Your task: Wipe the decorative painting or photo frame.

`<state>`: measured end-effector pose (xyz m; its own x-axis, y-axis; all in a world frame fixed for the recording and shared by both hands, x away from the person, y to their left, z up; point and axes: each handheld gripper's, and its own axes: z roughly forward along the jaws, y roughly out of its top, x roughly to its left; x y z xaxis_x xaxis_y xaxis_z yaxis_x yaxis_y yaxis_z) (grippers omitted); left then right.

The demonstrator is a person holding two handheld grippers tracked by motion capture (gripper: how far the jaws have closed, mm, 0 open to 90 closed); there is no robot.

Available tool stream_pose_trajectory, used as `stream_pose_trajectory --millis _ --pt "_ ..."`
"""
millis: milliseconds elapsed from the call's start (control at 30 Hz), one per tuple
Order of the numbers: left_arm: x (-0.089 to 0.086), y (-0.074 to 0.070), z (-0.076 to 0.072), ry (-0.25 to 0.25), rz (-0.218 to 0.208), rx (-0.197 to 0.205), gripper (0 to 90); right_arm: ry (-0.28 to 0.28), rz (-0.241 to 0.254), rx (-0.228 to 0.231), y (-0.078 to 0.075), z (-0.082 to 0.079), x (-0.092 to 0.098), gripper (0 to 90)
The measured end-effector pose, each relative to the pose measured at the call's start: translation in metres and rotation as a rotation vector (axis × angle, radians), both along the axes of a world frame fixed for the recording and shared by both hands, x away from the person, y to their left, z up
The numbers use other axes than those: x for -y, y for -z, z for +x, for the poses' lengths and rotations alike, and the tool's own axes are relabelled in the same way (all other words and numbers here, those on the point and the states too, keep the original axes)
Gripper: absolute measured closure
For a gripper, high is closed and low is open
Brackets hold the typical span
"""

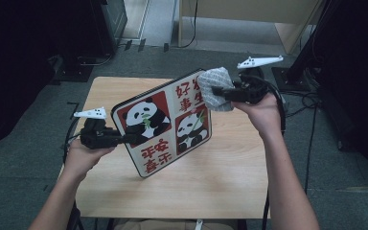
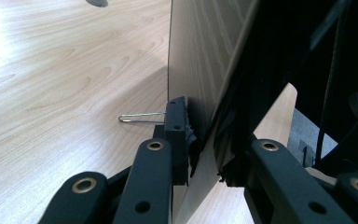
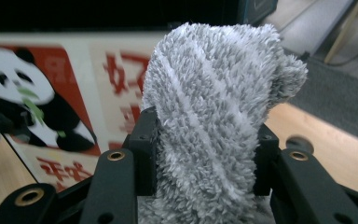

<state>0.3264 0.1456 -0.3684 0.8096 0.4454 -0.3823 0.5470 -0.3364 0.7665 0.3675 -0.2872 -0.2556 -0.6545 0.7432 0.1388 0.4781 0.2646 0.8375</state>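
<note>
Panda board [image 1: 165,122]: largest item in hand; flat square panel printed with two pandas and red characters, black-edged. Held tilted on edge over the middle of the table, its near lower corner close to or resting on the wood; which, I cannot tell.
Table [image 1: 230,167]: light wood top, carries the work; bare to the near right of the board.
Left gripper [image 1: 124,139]: at the board's left edge, jaws closed on that edge, one pad on each face, as the left gripper view shows [image 2: 200,154]. Holds the board up.
Right gripper [image 1: 218,91]: at the board's far right corner, jaws clamped on the grey cloth; the right gripper view shows pile bulging between both pads [image 3: 205,154].
Grey cloth [image 1: 216,88]: fluffy, bunched wad, against or just beside the printed face near the top corner.
Wire clip [image 2: 142,117]: small bent wire on the table beside the left jaw.
Step in hand, judged: wiping the printed face.
Handling note: keep the left grip firm and the board's tilt steady; press the cloth flat, stroke across the face in overlapping passes, and avoid pushing hard enough to twist the board out of the left jaws.
</note>
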Motion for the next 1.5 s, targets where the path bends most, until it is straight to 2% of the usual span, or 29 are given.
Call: stream_pose_trajectory --millis 33,133,233,300,333,467,533,733,1000,1500 --pt "0.000 0.000 0.000 0.000 0.000 0.000 76.7 0.000 0.000 0.000 0.000 0.000 0.000 57.1" --pt "0.000 0.000 0.000 -0.003 -0.003 0.000 76.7 -0.004 -0.008 0.023 -0.013 0.006 -0.005 57.1" --pt "0.000 0.000 0.000 -0.001 -0.001 0.002 76.7 -0.003 -0.016 0.021 -0.018 0.011 -0.011 57.1" --pt "0.000 0.001 0.000 0.001 -0.005 0.000 76.6 -0.012 -0.028 0.018 -0.015 0.012 -0.014 57.1" --pt "-0.001 0.002 0.002 0.009 -0.021 -0.014 76.1 -0.009 -0.027 0.013 -0.013 0.012 -0.014 57.1" --pt "-0.001 0.002 0.003 0.012 -0.021 -0.014 76.0 -0.012 -0.016 0.009 -0.009 0.013 -0.013 57.1" --pt "-0.001 0.002 0.003 0.011 -0.019 -0.010 76.2 -0.009 -0.011 -0.010 -0.006 0.012 -0.012 57.1" --pt "-0.001 0.001 0.002 0.010 -0.013 -0.004 76.4 -0.021 -0.009 -0.021 0.003 0.011 -0.011 57.1" --pt "-0.001 0.000 0.001 0.000 0.002 0.001 76.9 -0.033 -0.017 -0.021 0.013 0.007 -0.011 56.9" --pt "0.000 -0.001 0.000 -0.004 0.009 0.006 77.2 -0.049 0.002 -0.044 0.037 0.003 -0.006 56.4"
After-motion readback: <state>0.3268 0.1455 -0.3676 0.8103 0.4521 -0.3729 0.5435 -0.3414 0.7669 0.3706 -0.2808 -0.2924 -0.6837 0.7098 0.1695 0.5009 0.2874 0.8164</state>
